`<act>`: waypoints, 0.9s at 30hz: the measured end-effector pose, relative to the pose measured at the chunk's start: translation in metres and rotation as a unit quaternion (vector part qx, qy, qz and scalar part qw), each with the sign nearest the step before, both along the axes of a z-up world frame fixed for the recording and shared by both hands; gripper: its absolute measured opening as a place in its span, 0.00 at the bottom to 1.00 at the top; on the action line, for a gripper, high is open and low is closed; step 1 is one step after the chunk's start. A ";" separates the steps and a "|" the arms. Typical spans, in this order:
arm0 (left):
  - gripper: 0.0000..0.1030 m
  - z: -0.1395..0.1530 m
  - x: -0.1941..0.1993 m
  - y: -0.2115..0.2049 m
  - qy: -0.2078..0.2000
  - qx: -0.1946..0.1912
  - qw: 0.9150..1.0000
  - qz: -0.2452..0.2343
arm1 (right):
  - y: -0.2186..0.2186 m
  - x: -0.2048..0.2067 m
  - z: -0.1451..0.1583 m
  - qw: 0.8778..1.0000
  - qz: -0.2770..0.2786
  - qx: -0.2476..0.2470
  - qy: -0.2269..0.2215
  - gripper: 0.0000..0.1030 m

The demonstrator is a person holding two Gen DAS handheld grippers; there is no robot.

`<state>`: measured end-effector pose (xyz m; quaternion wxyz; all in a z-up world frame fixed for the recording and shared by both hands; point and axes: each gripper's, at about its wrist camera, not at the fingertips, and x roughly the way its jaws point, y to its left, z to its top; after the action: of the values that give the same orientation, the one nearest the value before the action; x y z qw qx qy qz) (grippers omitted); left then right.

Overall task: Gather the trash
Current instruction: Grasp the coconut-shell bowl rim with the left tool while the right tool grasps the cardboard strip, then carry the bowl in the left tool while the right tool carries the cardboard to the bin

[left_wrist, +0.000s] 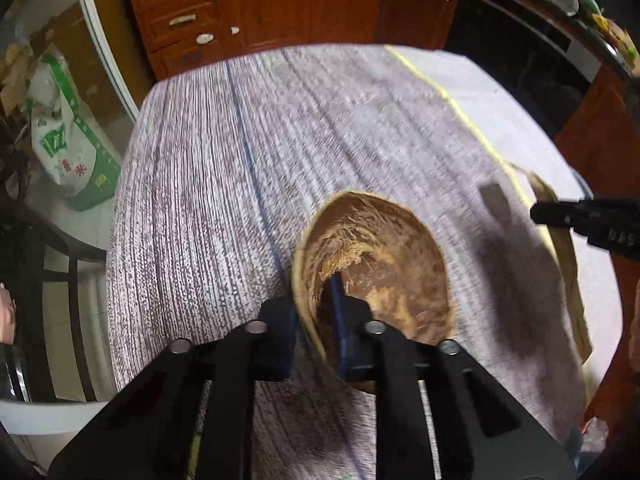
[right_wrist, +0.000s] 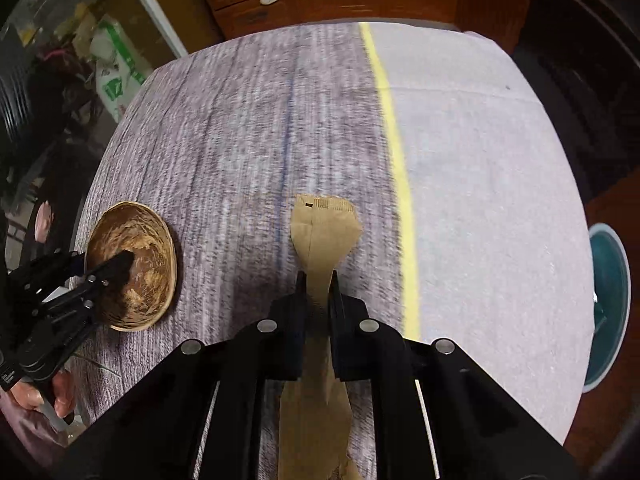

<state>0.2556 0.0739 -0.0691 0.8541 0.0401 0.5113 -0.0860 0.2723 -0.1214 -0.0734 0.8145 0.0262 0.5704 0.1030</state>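
Home kitchen: wooden drawer cabinets [left_wrist: 248,4]
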 end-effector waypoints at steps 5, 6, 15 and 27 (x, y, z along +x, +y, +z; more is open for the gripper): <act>0.08 0.017 -0.008 -0.016 -0.014 0.007 1.000 0.004 | -0.030 -0.017 0.012 1.000 -0.019 0.011 -0.009 0.09; 0.08 0.021 -0.010 -0.022 -0.017 0.010 1.000 0.002 | -0.038 -0.021 0.015 0.999 -0.025 0.015 -0.013 0.09; 0.08 0.048 -0.023 -0.081 -0.034 0.034 0.998 -0.042 | -0.091 -0.044 0.038 0.996 -0.065 0.051 -0.045 0.09; 0.09 0.070 -0.029 -0.188 -0.051 0.039 0.991 -0.121 | -0.203 -0.075 0.053 0.981 -0.150 0.088 -0.085 0.09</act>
<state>0.2268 -0.1137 0.0008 0.8602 0.1387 0.4616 -0.1665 0.1974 -0.3241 -0.0203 0.8609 0.1737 0.4771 0.0316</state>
